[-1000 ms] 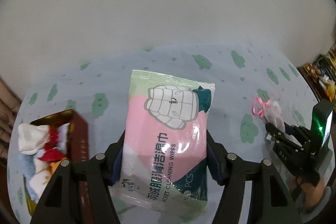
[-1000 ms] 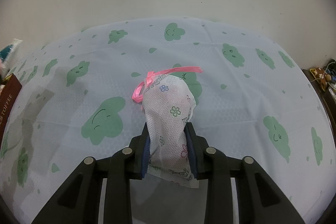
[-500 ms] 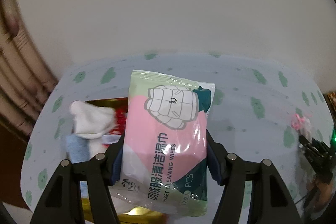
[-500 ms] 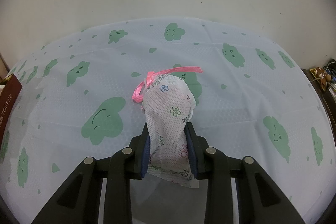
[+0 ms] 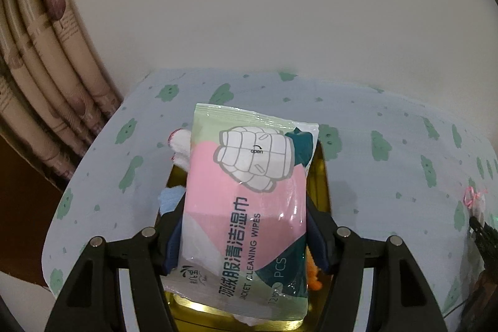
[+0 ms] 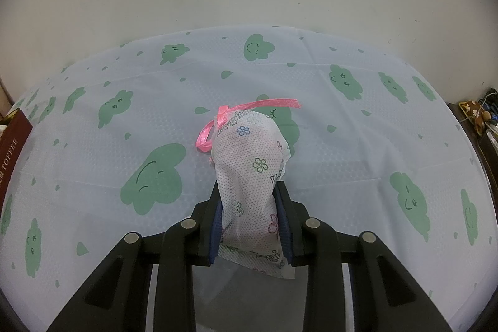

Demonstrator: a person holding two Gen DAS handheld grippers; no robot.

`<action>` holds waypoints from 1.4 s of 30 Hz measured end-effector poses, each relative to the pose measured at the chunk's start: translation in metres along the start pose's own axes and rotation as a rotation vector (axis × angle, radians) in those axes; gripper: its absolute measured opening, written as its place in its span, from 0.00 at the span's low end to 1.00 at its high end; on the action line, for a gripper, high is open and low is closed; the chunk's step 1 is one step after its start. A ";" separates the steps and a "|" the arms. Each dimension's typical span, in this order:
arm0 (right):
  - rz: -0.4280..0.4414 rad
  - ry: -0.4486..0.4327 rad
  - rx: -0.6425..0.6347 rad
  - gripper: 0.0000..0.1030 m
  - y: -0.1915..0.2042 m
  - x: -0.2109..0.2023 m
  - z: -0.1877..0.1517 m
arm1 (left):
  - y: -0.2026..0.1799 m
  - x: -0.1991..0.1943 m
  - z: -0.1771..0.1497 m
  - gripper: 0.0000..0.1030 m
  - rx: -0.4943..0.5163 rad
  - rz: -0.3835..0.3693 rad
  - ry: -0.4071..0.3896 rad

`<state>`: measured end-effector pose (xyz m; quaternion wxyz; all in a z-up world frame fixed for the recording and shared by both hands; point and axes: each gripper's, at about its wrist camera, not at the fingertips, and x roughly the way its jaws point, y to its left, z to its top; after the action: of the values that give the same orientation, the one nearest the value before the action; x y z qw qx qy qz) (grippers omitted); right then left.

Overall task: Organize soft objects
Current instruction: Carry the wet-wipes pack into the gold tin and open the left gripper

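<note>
The left gripper [image 5: 244, 235] is clamped on a pack of jacket cleaning wipes [image 5: 249, 201], its blue-padded fingers [image 5: 172, 241] pressing the pack's two long sides. The pack hangs directly over the gold-lined box [image 5: 319, 179], hiding most of it (only the far right wall and a strip of the near floor show). Inside the box, a white cloth [image 5: 182, 145] pokes out at the far left corner, a light blue cloth [image 5: 169, 196] sits along the left wall, and something orange [image 5: 312, 273] peeks out at the near right. The box stands on a tablecloth [image 5: 389, 176] with green cloud prints.

Well right of the box, the right gripper [image 6: 250, 223] is closed on a white floral pouch [image 6: 252, 173], which is tied with a pink ribbon [image 6: 218, 123] and rests on the tablecloth. The box's dark red outer wall [image 6: 14, 142] shows at the far left of the right wrist view.
</note>
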<state>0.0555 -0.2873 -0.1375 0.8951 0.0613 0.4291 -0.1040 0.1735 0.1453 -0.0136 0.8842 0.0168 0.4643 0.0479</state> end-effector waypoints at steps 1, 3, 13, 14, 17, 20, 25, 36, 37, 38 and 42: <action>-0.001 0.000 0.000 0.29 0.000 0.000 0.000 | 0.002 0.002 0.000 0.64 -0.002 0.001 0.005; 0.000 0.000 0.000 0.29 -0.001 0.000 0.000 | 0.007 0.006 -0.001 0.64 -0.009 0.010 0.015; -0.001 0.000 -0.001 0.29 0.000 0.000 0.000 | 0.023 0.029 -0.004 0.65 -0.065 -0.002 0.060; -0.001 0.000 -0.001 0.29 -0.001 0.000 0.000 | 0.023 0.031 -0.005 0.66 -0.069 -0.001 0.070; -0.003 0.000 -0.002 0.29 -0.001 -0.001 0.000 | 0.022 0.041 -0.010 0.67 -0.062 0.003 0.110; -0.001 0.000 -0.001 0.29 -0.001 -0.001 0.000 | 0.021 0.041 -0.012 0.68 -0.055 0.000 0.107; -0.001 0.000 -0.001 0.29 0.000 -0.001 0.000 | 0.018 0.034 -0.008 0.73 -0.008 -0.013 0.104; -0.003 -0.001 -0.001 0.29 0.000 -0.001 0.001 | 0.038 -0.008 -0.005 0.74 -0.065 0.004 0.014; -0.003 -0.001 -0.002 0.29 0.000 -0.001 0.001 | 0.039 -0.012 -0.005 0.74 -0.067 0.005 0.004; -0.004 -0.001 -0.003 0.29 0.000 -0.001 0.000 | 0.041 -0.018 -0.008 0.74 -0.070 0.004 -0.015; -0.008 0.000 -0.006 0.29 0.000 -0.001 0.001 | 0.047 -0.035 -0.019 0.74 -0.076 0.036 -0.068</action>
<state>0.0552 -0.2873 -0.1361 0.8949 0.0569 0.4296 -0.1063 0.1352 0.1878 0.0075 0.8984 -0.0070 0.4316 0.0809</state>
